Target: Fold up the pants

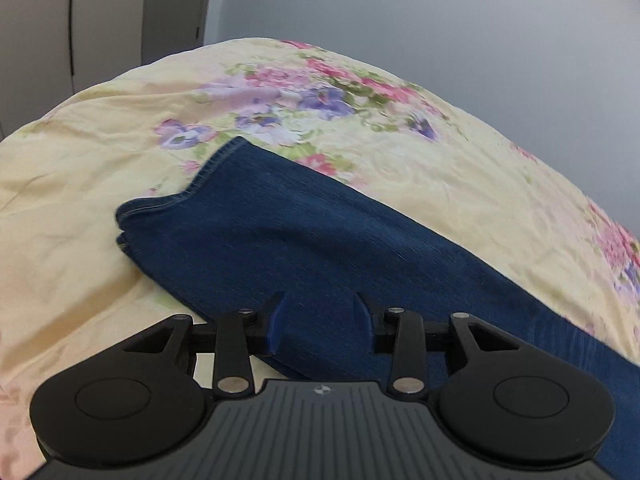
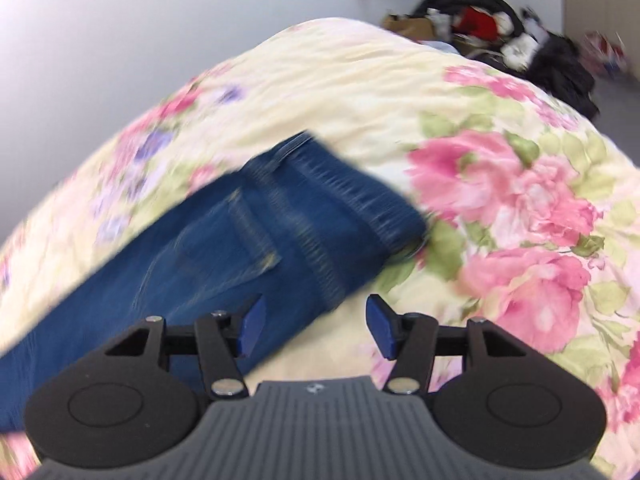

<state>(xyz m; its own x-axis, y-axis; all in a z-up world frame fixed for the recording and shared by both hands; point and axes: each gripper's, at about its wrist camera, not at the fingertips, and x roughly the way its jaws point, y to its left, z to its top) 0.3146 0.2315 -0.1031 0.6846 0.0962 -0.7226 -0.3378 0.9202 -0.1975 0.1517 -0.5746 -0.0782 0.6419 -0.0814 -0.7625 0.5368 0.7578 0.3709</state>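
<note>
Blue denim pants (image 1: pixel 288 232) lie on a yellow floral bedspread (image 1: pixel 80 168), the legs laid one on the other, hems at the upper left. My left gripper (image 1: pixel 320 312) is open and empty, low over the legs. In the right wrist view the waistband end of the pants (image 2: pixel 312 208) lies at centre, blurred by motion. My right gripper (image 2: pixel 316 324) is open and empty, its left finger over the denim and its right finger over the bedspread (image 2: pixel 500 200).
A pale wall (image 1: pixel 440 20) runs behind the bed. A cupboard (image 1: pixel 100 20) stands at the far left. A pile of dark clothes and bags (image 2: pixel 500 28) lies past the bed's far right end.
</note>
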